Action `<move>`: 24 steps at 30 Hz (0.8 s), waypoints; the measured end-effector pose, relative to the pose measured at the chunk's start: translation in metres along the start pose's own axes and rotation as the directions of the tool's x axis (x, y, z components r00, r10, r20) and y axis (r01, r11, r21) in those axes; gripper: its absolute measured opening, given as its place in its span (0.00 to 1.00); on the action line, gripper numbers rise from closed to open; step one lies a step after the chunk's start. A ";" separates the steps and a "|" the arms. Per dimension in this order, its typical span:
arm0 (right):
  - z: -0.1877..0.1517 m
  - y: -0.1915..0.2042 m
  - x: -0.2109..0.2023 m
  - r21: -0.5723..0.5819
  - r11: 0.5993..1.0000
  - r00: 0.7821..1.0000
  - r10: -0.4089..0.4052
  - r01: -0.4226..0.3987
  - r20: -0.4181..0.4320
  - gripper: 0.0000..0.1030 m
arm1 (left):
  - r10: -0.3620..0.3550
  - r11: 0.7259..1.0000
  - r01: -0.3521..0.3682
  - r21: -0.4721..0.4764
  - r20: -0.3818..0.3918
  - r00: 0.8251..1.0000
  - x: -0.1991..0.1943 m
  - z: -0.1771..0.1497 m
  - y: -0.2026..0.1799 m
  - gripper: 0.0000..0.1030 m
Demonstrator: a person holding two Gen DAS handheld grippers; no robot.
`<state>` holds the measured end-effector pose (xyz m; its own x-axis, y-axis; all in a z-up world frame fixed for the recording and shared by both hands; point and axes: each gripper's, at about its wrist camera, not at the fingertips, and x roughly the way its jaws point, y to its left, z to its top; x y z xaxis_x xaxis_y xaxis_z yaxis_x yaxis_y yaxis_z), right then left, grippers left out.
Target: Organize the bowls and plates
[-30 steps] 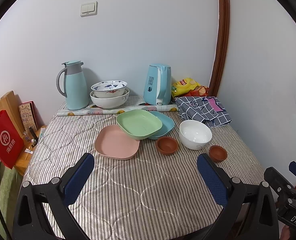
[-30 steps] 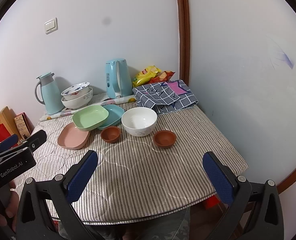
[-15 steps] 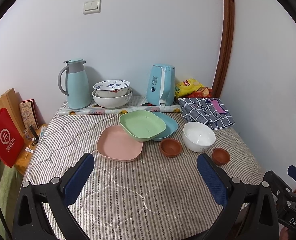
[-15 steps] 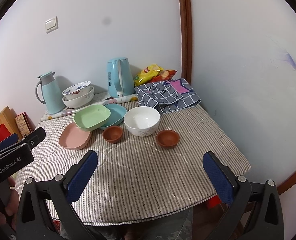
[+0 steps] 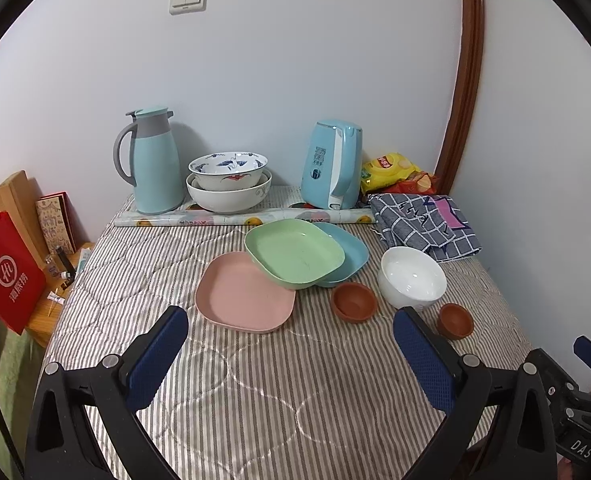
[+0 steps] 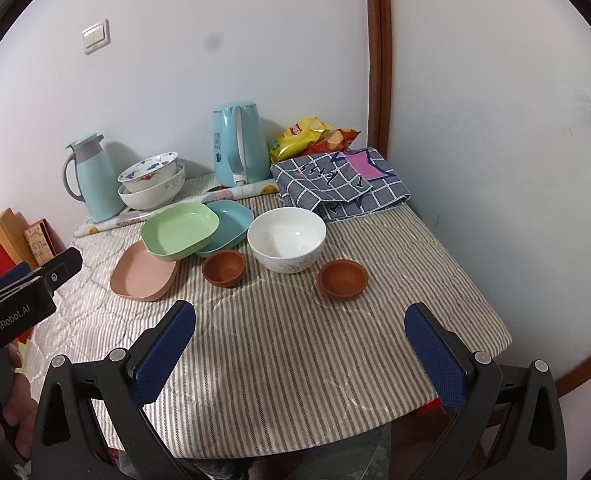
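Both the left gripper and right gripper hover wide open and empty, the white bowl at the right's twelve o'clock.

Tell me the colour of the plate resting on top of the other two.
Light green plate, clearest in the left wrist view.

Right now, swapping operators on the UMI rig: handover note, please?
Left hand-held gripper: open, empty, above the near table. Right hand-held gripper: open, empty, likewise.

Green plate leans across the pink plate and blue plate. White bowl sits between two brown bowls, all apart. Two patterned bowls are nested at the back.

Done: nothing gathered that I can see. Left: stack the three plates, group the bowls.
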<state>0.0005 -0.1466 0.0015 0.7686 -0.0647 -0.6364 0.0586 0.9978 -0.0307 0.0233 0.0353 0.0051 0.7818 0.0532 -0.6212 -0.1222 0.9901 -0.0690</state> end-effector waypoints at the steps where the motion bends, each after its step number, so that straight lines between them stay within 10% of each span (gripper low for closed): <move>1: 0.001 0.002 0.003 -0.005 1.000 1.000 -0.002 0.002 -0.003 1.00 | 0.001 1.000 -0.001 0.000 -0.004 1.000 0.004 0.002 0.001 1.00; 24: 0.043 0.040 0.091 0.074 0.992 0.989 0.106 -0.099 -0.104 0.99 | 0.026 0.998 -0.034 -0.057 -0.129 0.991 0.102 0.031 0.057 0.99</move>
<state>0.0999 -0.1134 -0.0245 0.7004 0.0434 -0.7125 0.0290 0.9956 0.0892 0.1153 0.1017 -0.0381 0.6932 0.0622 -0.7180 -0.1836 0.9786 -0.0925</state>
